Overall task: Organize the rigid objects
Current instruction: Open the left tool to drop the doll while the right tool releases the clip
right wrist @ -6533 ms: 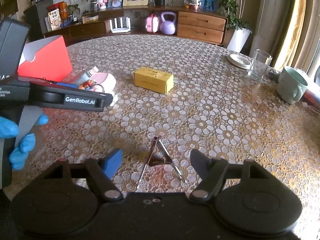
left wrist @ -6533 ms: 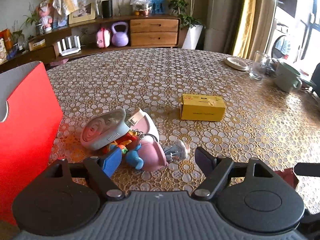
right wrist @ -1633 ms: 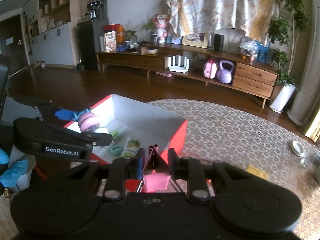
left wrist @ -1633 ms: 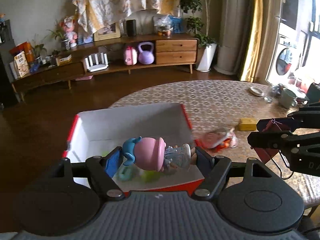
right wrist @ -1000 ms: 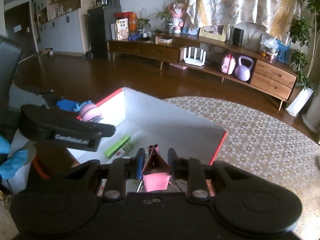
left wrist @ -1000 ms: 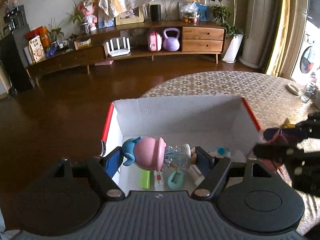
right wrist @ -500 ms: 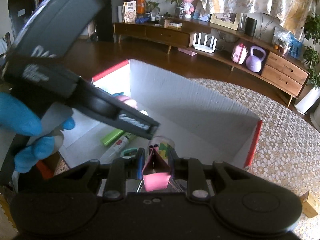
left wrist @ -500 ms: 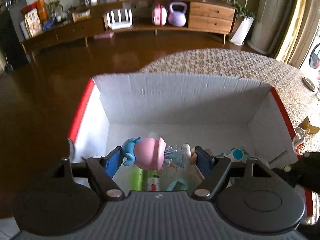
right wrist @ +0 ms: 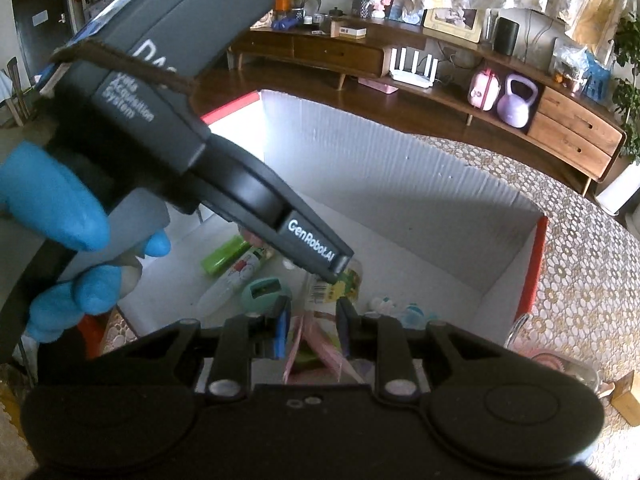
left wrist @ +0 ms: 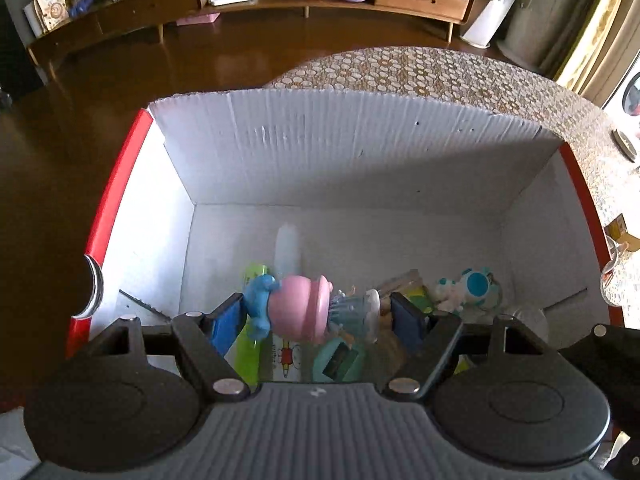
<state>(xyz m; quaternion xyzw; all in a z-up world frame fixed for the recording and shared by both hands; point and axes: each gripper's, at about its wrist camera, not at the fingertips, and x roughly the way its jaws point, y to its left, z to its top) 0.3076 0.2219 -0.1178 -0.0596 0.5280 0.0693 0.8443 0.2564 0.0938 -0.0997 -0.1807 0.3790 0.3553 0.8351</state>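
My left gripper [left wrist: 316, 314] is shut on a pink and blue toy figure [left wrist: 300, 312] and holds it inside the top of the red box with white walls [left wrist: 360, 152]. My right gripper [right wrist: 310, 326] is shut on a pink binder clip [right wrist: 316, 352], held over the box's near edge [right wrist: 532, 264]. The left gripper's body [right wrist: 224, 176] crosses the right wrist view above the box. On the box floor lie a green tube [left wrist: 252, 340], a white tube [left wrist: 286, 248], a teal sharpener [left wrist: 336, 360] and a blue and white toy [left wrist: 468, 286].
The box stands at the edge of a round table with a flowered cloth [left wrist: 440, 72]. A yellow carton [right wrist: 628, 398] and a clear container [right wrist: 560, 364] lie on the table right of the box. Wooden floor and low shelves [left wrist: 240, 4] lie beyond.
Both grippers have moved down and closer over the box with their loads. The left gripper now fills more of the right wrist view.
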